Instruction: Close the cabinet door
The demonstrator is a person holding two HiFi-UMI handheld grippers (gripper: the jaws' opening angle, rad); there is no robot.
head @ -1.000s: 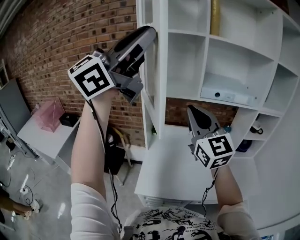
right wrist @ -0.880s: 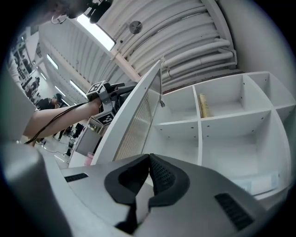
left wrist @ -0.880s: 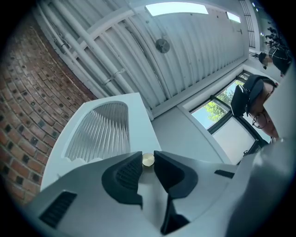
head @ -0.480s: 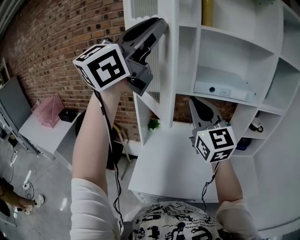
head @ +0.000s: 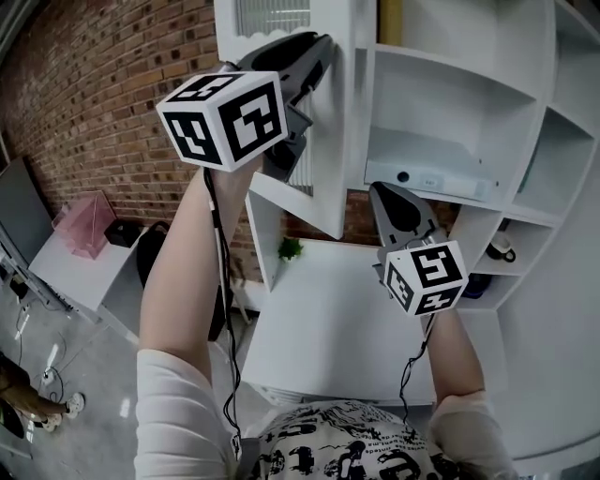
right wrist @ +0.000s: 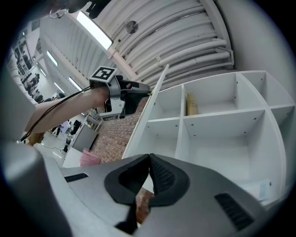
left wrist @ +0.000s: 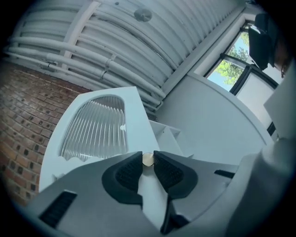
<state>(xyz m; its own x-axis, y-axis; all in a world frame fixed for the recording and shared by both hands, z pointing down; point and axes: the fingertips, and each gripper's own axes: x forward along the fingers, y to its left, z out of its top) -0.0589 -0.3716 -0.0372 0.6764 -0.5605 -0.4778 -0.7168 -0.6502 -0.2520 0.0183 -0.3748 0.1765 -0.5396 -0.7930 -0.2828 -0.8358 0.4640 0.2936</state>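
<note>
The white cabinet door (head: 330,141) with a ribbed glass pane (left wrist: 95,127) stands partly open at the left of the white shelf cabinet (head: 487,103). My left gripper (head: 319,52) is raised to the door's edge. In the left gripper view it (left wrist: 148,158) is shut on the door's small brass knob (left wrist: 148,160). The right gripper view shows the door (right wrist: 150,109) edge-on, with that left gripper (right wrist: 125,95) beside it. My right gripper (head: 382,192) hovers lower, in front of the shelves, touching nothing. Its jaws (right wrist: 149,157) are shut and empty.
A white desk top (head: 328,319) lies under the cabinet, with a small green plant (head: 289,248) at its back left. A flat white box (head: 427,173) sits on a shelf, and a yellowish roll (head: 392,19) above it. A brick wall (head: 103,94) is at left.
The door has swung to the right, toward the shelves, with my left gripper still on its knob. My right gripper shifted slightly left and stayed shut.
</note>
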